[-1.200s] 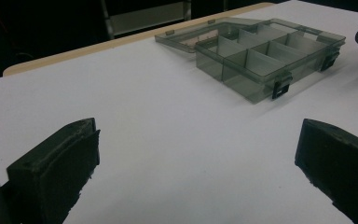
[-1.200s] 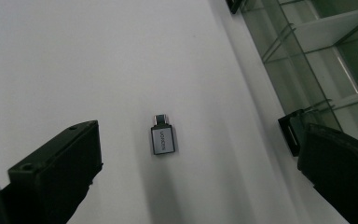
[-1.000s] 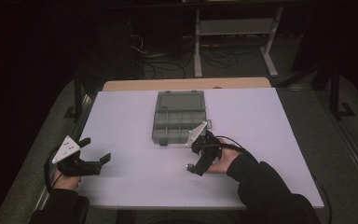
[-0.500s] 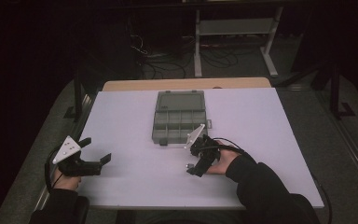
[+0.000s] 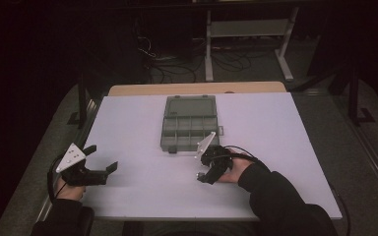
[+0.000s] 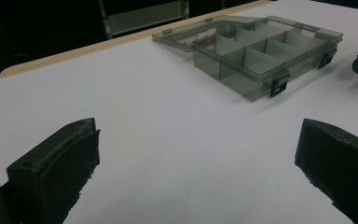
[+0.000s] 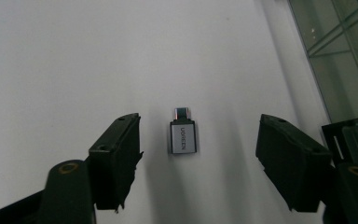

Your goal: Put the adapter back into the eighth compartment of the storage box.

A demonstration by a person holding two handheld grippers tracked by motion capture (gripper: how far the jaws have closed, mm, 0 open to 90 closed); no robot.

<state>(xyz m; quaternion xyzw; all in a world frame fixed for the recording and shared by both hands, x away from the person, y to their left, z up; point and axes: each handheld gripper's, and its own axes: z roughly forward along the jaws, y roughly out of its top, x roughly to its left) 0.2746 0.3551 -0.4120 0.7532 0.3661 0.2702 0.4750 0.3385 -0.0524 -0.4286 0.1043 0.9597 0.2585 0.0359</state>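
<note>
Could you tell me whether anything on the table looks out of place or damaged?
Nothing stands out: the small adapter lies flat between the right gripper's closing jaws, and the open compartment box sits square and intact.

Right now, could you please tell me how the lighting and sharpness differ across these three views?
High view: dim, the room black beyond the white table. Left gripper view: the organiser box is sharp, the near jaws soft. Right gripper view: evenly lit, the small adapter crisp with its lettering showing, casting a faint shadow between the right tongs.

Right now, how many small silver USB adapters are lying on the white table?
1. The small silver USB adapter lies flat on the white table between the right gripper's closing jaws, untouched. The grey compartment box looks empty.
</note>
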